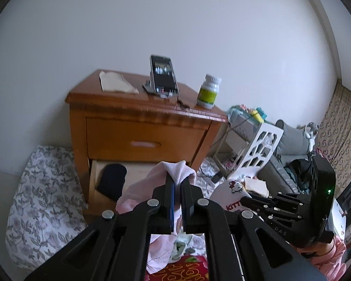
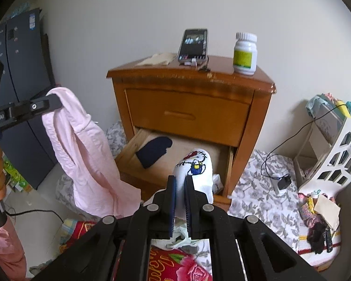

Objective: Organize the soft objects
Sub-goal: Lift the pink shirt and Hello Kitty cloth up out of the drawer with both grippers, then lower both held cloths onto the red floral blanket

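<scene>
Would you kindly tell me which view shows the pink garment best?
The right wrist view: the pink garment hangs at full length from the left tool. The left wrist view shows only bunched folds around that tool's closed fingers.

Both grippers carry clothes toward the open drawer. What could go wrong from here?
The pink garment hangs long below the left gripper; it could catch on the drawer front or drape outside. The right gripper pinches only part of the white sock, so it may slip. Either arm might knock the bottle or phone.
</scene>
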Tool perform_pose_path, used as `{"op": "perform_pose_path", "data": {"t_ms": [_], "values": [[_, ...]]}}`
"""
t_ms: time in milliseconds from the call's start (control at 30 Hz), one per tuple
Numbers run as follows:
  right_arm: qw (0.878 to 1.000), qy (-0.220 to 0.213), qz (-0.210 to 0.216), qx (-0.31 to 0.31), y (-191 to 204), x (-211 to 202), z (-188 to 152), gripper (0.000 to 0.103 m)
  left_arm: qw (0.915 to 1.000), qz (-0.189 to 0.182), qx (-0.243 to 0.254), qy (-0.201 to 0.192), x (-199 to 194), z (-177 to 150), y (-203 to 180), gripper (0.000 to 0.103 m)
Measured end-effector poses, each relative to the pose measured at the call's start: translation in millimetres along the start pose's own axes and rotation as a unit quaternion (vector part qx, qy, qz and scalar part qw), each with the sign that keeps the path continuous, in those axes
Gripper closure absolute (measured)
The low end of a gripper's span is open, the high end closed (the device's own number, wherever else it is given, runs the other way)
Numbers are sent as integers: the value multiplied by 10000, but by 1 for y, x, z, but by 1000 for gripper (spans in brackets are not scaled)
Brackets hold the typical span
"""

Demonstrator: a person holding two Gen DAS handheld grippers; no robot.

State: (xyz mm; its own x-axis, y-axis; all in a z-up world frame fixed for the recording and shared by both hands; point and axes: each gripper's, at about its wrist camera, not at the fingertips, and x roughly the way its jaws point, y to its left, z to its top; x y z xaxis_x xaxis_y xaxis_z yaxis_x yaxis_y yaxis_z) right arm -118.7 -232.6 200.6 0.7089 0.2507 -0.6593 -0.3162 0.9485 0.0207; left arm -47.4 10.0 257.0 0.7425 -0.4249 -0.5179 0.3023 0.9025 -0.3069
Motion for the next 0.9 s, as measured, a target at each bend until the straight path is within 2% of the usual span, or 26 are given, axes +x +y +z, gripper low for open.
{"op": "perform_pose_path", "data": {"t_ms": [367, 600, 900], "values": [[9980, 606, 108, 173, -3, 48, -28, 95, 9970, -54, -28, 770, 55, -33, 0, 99], [9939, 1023, 201, 349, -9, 83, -48, 95, 9920, -110, -101, 1252, 96, -56, 4, 99], [9836, 1608, 419, 701, -12, 137, -77, 95, 9833, 4, -383, 1779, 139, -91, 22, 99]]}}
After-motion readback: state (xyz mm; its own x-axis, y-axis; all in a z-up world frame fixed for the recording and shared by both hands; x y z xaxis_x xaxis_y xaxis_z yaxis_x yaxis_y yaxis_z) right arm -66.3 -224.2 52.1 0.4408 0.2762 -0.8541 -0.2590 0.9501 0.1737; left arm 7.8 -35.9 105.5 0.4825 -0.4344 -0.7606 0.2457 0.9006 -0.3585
